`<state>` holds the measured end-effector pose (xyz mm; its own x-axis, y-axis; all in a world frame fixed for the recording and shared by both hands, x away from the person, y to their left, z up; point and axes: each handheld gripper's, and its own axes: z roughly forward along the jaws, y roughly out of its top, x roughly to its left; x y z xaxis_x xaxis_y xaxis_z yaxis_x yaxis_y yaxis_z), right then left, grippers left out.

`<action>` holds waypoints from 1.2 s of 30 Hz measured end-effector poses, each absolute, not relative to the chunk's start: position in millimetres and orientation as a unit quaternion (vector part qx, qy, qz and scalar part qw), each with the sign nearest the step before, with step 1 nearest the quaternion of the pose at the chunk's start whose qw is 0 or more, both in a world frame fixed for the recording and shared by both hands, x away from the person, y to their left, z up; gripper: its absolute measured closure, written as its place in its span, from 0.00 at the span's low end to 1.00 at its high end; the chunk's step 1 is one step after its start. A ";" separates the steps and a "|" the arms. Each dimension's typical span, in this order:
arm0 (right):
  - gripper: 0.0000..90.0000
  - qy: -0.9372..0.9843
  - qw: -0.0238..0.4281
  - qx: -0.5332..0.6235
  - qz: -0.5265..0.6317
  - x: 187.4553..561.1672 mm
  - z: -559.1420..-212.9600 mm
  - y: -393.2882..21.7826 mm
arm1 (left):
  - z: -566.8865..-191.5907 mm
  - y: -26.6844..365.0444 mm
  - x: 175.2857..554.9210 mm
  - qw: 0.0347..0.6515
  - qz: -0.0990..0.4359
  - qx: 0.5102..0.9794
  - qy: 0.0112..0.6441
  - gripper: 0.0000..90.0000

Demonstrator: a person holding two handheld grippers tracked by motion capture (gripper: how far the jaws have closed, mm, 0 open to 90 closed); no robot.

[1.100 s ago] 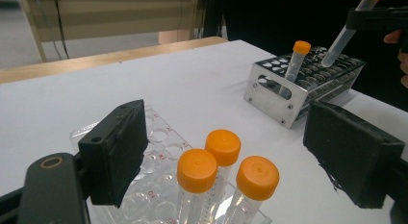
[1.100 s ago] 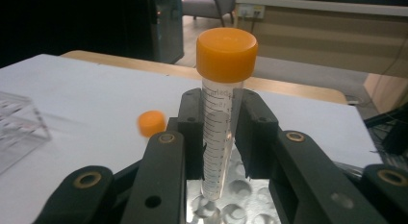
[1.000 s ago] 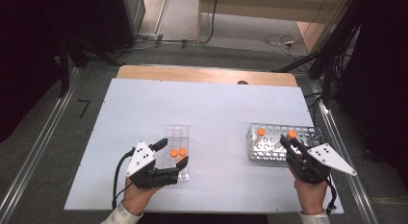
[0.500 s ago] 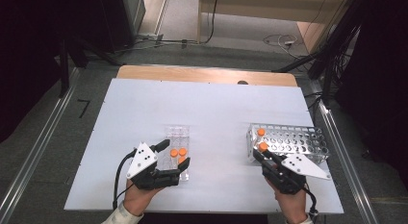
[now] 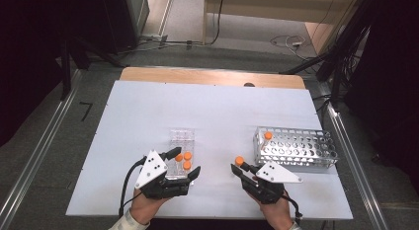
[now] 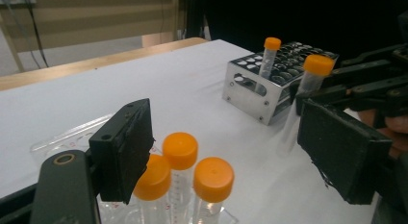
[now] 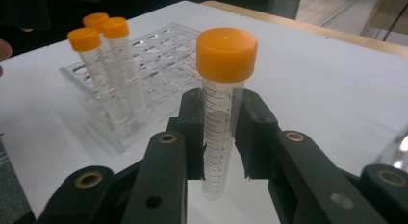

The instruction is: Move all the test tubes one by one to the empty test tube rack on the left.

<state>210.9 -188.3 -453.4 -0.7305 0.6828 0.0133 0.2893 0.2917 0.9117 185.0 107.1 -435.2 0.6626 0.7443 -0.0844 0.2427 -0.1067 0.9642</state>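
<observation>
Clear plastic at the left: a see-through gridded tube rack [image 5: 181, 138] on the white table top [image 5: 222, 106], already loaded at its near end with three orange-capped clear tubes [image 5: 184, 158]. Straddled there by the left gripper [image 5: 188, 161], jaws wide and just now closing a little, with tubes and rack end between them and no pad seen pressing on anything.

Further right, clamped upright in the tightly closed right gripper [image 5: 240, 167]: a fourth orange-capped graduated tube [image 7: 219, 118], held off the table in the gap between the two racks.

At the far right, one more orange-capped tube [image 5: 268, 135] standing in a corner hole of the perforated metal rack [image 5: 296, 148], the other holes bare.

Judged past halfway: three seated, one in transit, one left to fetch. Free holes waiting behind the three. Open table between the racks and beyond them. Near edge close under both hands, metal rack close to the right edge.
</observation>
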 end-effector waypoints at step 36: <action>0.80 0.814 0.159 0.256 0.497 197.7 -463.8 -147.7 | -441.8 68.9 179.7 0.581 0.174 0.740 0.291 0.47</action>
<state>197.7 -147.7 -463.8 -0.8186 0.5743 -0.0048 0.2583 0.3755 0.8901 179.7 68.9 -441.8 0.7704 0.6325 -0.0802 0.2275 -0.1554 0.9613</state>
